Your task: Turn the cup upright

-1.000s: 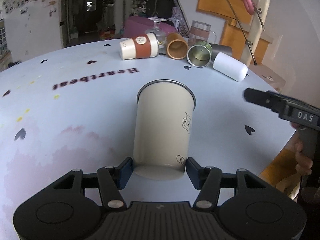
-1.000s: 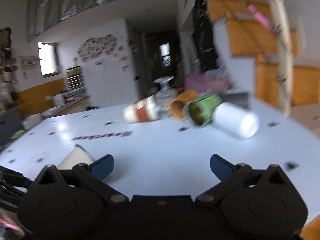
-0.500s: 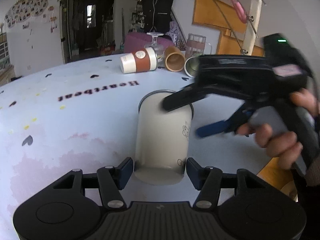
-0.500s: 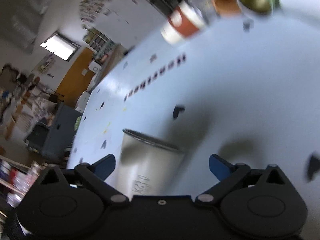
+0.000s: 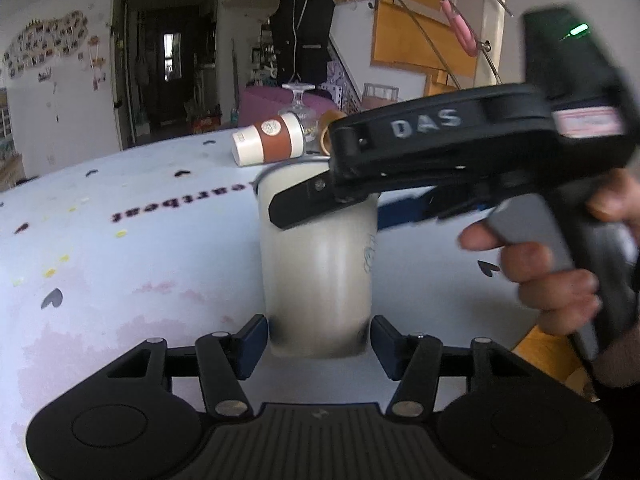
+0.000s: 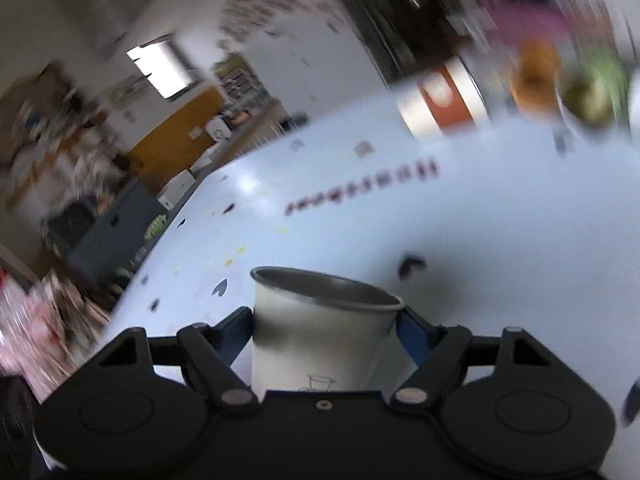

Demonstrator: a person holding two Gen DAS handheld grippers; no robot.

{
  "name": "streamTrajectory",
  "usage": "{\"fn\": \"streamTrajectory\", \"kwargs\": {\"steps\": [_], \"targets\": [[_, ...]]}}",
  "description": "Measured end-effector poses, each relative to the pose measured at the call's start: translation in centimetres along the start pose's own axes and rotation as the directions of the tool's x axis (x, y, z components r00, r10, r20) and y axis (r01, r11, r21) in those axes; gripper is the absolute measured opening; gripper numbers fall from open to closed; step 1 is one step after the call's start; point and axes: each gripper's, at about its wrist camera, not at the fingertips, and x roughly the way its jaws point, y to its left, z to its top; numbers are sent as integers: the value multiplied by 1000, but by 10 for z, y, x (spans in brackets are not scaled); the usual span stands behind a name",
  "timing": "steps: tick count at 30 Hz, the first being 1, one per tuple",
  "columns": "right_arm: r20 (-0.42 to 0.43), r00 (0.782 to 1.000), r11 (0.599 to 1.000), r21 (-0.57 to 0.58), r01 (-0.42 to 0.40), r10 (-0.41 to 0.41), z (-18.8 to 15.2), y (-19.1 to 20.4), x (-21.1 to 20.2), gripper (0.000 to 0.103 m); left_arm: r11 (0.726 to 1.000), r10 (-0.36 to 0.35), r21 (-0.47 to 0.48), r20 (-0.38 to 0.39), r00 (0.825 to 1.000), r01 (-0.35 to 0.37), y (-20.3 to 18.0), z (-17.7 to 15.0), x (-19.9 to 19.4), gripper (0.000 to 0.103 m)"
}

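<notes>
A cream metal cup (image 5: 318,276) lies on its side on the pale blue table, base toward my left gripper (image 5: 318,338), rim away. The left gripper's blue pads sit on either side of the base and hold it. My right gripper (image 5: 360,208) comes in from the right across the cup near its rim. In the right wrist view the cup (image 6: 320,332) sits between the right gripper's (image 6: 326,332) blue pads, which press its wall just below the rim.
Several other cups lie on their sides at the far edge: a white cup with a brown sleeve (image 5: 268,145) and a tan one (image 5: 326,136). An overturned wine glass (image 5: 298,104) stands behind them. The table's right edge is near.
The right gripper has swung in from the right, come down over the cup and closed around it near the rim. The left gripper has stayed on the base.
</notes>
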Motion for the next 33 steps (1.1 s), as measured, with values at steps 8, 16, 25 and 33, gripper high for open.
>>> {"fn": "streamTrajectory", "kwargs": {"steps": [8,16,25,33], "targets": [[104,994,898,-434,78,-36,-27,62,-23,77,999,47,16,82,996,-49,2,-18,1,58],[87,996,893,-450,22,19,-25,66,-27,84,995,72,56,206,976,-85,-6,-33,-9,68],[197,973,926,-377,-34,116,-25,50,-65,94,994,77,43,309,948,-95,-9,-14,-11,73],[265,960,959,-282,-13,91,-17,24,-81,94,995,93,9,297,950,-100,5,-6,-7,72]]}}
